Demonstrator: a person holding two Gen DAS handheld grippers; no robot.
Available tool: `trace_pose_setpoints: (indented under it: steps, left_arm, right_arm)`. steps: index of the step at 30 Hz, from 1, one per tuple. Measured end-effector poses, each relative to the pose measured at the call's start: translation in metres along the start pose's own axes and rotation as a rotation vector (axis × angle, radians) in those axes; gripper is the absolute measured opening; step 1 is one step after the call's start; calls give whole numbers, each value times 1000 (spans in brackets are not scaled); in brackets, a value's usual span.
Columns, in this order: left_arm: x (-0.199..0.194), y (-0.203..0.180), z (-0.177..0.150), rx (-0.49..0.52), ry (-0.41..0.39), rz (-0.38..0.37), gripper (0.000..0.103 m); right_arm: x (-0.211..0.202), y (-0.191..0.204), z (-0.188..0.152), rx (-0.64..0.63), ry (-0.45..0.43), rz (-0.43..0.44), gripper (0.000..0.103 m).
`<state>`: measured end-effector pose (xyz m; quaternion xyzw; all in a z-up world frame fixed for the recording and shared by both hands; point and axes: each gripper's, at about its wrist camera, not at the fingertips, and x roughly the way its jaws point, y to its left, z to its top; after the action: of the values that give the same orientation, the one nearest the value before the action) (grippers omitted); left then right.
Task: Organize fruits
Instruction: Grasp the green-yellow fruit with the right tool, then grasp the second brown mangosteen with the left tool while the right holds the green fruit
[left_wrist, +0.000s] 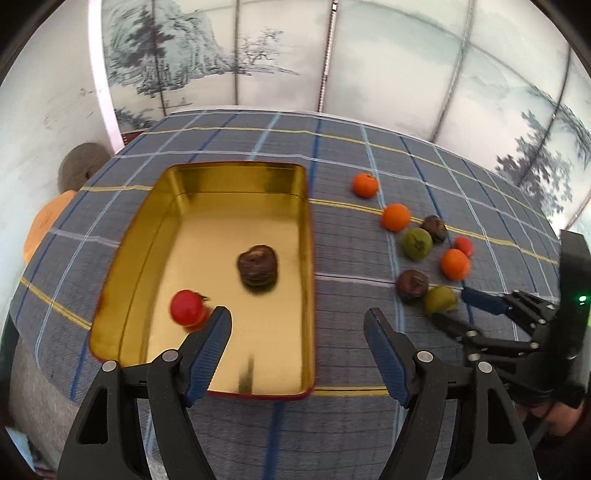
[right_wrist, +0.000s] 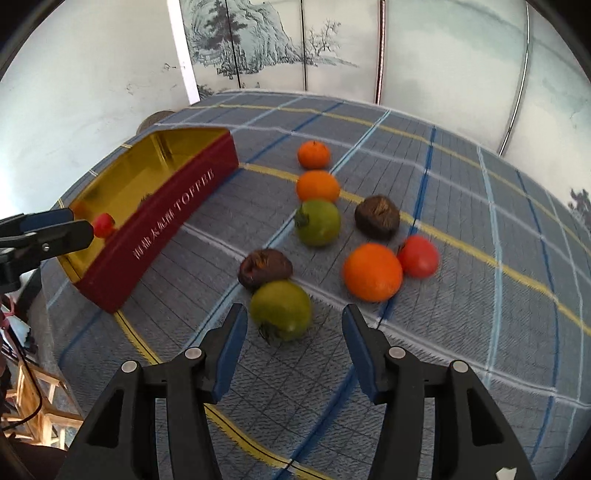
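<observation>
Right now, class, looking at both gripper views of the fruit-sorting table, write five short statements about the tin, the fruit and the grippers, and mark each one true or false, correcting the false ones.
1. The tin holds two fruits. True: a red fruit and a dark brown fruit.
2. The right gripper is shut on a green fruit. False: it is open, with the nearest green fruit just ahead of it.
3. Three orange fruits lie on the cloth. True.
4. The tin has a lid on. False: it is open, with its gold inside showing.
5. The left gripper holds the red fruit. False: it is open and empty.
</observation>
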<state>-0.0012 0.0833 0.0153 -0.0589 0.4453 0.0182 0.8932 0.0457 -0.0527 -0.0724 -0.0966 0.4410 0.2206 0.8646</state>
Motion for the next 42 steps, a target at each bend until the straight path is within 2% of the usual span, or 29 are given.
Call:
trace_pose_setpoints:
  steps: [8, 10, 15, 18, 25, 30, 32, 35, 42]
  left_arm:
    - [8, -30, 7, 51, 6, -18, 78]
    - [12, -36, 10, 57, 8, -24, 78]
    - [20, -57, 13, 88, 12, -56, 78]
    - [26, -72, 14, 120, 9, -80, 78]
    - [50, -95, 15, 149, 42, -128, 78]
    - [70, -104, 17, 159, 67, -129, 77]
    - [78, -107, 18, 165, 73, -119, 76]
    - [88, -112, 19, 177, 86, -115, 67]
    - [105, -113, 21, 178, 108, -119, 54]
  right_arm:
    - [20, 6, -5, 1, -5, -2, 49]
    - [21, 8, -4, -16, -15, -6, 36]
    - [13, 4, -7, -19, -34, -10, 34]
    - [0, -16, -12, 27, -68, -37, 34]
    - [-20, -85, -25, 162, -104, -203, 34]
    - [-20, -119, -30, 233, -106, -250, 34]
    - [-17, -128, -31, 251, -105, -253, 34]
    - [-16, -136, -33, 266, -100, -250, 34]
    - [-12, -134, -30, 273, -84, -234, 34]
